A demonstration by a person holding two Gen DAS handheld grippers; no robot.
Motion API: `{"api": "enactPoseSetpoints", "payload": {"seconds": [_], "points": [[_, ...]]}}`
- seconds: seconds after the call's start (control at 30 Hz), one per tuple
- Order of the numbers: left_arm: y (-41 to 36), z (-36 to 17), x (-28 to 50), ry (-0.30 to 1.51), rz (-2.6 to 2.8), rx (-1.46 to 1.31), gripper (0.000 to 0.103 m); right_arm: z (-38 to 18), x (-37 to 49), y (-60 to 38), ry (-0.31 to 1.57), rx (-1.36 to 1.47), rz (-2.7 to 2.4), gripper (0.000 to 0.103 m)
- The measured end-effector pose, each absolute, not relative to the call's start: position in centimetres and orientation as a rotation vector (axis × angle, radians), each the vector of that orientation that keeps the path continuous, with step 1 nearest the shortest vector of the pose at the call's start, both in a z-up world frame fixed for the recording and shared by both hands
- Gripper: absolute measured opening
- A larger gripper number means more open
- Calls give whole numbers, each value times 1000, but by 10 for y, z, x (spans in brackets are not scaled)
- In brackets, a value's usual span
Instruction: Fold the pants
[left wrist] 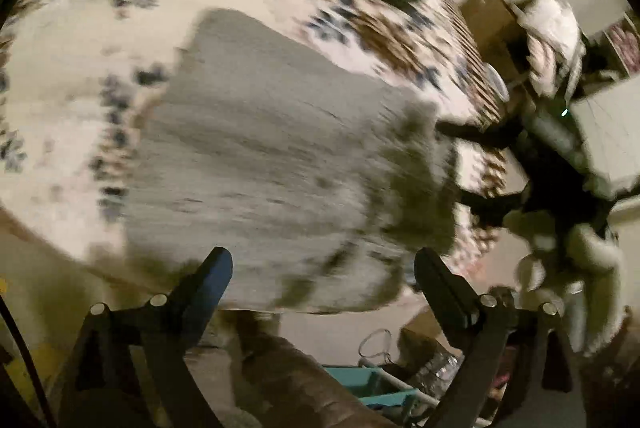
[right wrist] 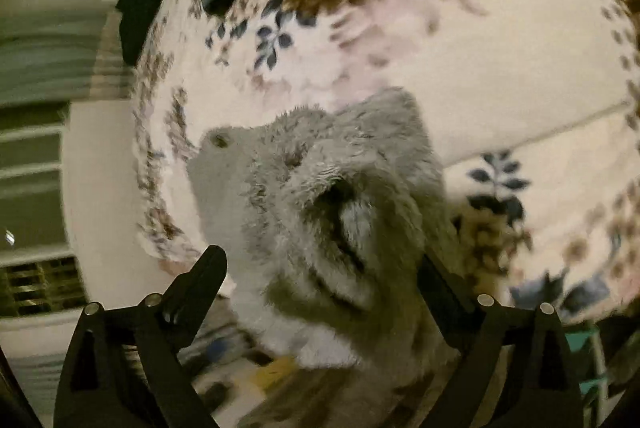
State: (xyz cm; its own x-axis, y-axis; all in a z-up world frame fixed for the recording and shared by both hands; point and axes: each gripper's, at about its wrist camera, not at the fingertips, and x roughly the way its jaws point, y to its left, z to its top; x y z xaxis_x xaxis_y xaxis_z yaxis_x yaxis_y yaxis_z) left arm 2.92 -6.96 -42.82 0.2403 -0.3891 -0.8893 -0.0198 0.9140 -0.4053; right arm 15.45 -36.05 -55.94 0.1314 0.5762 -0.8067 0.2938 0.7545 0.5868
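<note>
The grey fleece pants (left wrist: 256,148) lie just ahead of the left gripper (left wrist: 322,268), its fingers spread wide and clear of the cloth; the folded stack rests flat on the flowered bedspread (left wrist: 100,28). In the right view, a bunched end of the pants sits between the spread fingers of the right gripper (right wrist: 322,268), unpinched. A fold looks just laid; next, each gripper needs a fresh edge to pinch.

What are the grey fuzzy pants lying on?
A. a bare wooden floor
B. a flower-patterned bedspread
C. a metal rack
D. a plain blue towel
B: the grey pants lie on a cream bedspread printed with brown and blue flowers.
</note>
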Motion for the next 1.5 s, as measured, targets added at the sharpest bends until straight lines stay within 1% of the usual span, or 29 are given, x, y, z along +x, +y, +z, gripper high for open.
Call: {"api": "enactPoseSetpoints", "payload": {"seconds": [0.07, 0.1, 0.13, 0.17, 0.23, 0.3, 0.33, 0.4, 0.43, 0.47, 0.57, 0.63, 0.67, 0.73, 0.8, 0.83, 0.87, 0.9, 0.93, 1.03, 1.13, 1.2, 1.23, 1.27, 1.3, 1.33, 1.4, 1.47, 1.5], "points": [[-48, -430, 34, 1306, -203, -381, 93, -584, 163, -340, 1570, 641, 194, 95], [-37, -433, 40, 1302, -170, -385, 93, -592, 164, -334, 1596, 613, 188, 87], [-26, -435, 44, 1306, -139, -390, 93, -593, 163, -333, 1586, 596, 175, 43], [-15, -437, 50, 1310, -120, -398, 93, -586, 160, -336, 1564, 585, 146, 34], [0, -438, 59, 1303, -86, -403, 93, -566, 156, -350, 1516, 574, 100, 33], [14, -435, 65, 1286, -85, -416, 93, -538, 149, -384, 1453, 593, 7, 33], [17, -435, 70, 1279, -86, -412, 93, -534, 148, -399, 1447, 606, -13, 35], [16, -441, 83, 1280, -98, -405, 93, -543, 152, -421, 1491, 613, -28, 60], [14, -445, 90, 1286, -105, -401, 93, -556, 155, -431, 1552, 637, -33, 90], [12, -449, 98, 1293, -116, -396, 93, -568, 153, -443, 1598, 700, -46, 95], [1, -455, 122, 1299, -154, -370, 93, -559, 127, -471, 1493, 881, -107, 95], [-6, -456, 139, 1295, -192, -345, 93, -550, 106, -472, 1445, 946, -159, 95], [-11, -457, 148, 1296, -203, -325, 93, -547, 91, -466, 1405, 1042, -145, 95], [-18, -462, 160, 1299, -238, -311, 93, -560, 84, -449, 1417, 1164, -84, 95], [-26, -469, 171, 1319, -250, -275, 93, -584, 86, -431, 1470, 1203, -90, 95], [-29, -472, 174, 1323, -257, -260, 93, -595, 87, -423, 1486, 1206, -97, 90], [-32, -475, 176, 1329, -255, -235, 93, -610, 89, -413, 1496, 1208, -118, 58], [-34, -477, 177, 1333, -255, -219, 93, -615, 88, -407, 1507, 1183, -139, 32], [-35, -480, 177, 1339, -261, -212, 93, -616, 87, -401, 1527, 1137, -159, 16], [-35, -486, 175, 1359, -263, -207, 93, -583, 71, -394, 1480, 1058, -202, 14], [-34, -491, 173, 1377, -267, -215, 93, -562, 41, -398, 1508, 1048, -234, 14], [-34, -493, 172, 1384, -271, -224, 93, -573, 31, -400, 1588, 997, -262, 15], [-34, -493, 173, 1384, -275, -229, 93, -583, 33, -407, 1619, 989, -236, 23], [-34, -492, 174, 1383, -279, -230, 93, -597, 39, -404, 1677, 992, -167, 42], [-35, -491, 176, 1380, -281, -229, 93, -603, 42, -405, 1712, 1005, -139, 50], [-35, -489, 178, 1375, -286, -230, 93, -601, 45, -409, 1698, 1029, -127, 62], [-36, -484, 187, 1358, -298, -233, 93, -580, 54, -420, 1583, 1046, -89, 66], [-37, -482, 201, 1345, -311, -246, 93, -562, 72, -433, 1479, 1014, -82, 84], [-39, -483, 211, 1342, -323, -258, 93, -560, 79, -441, 1442, 1015, -78, 85]]}}
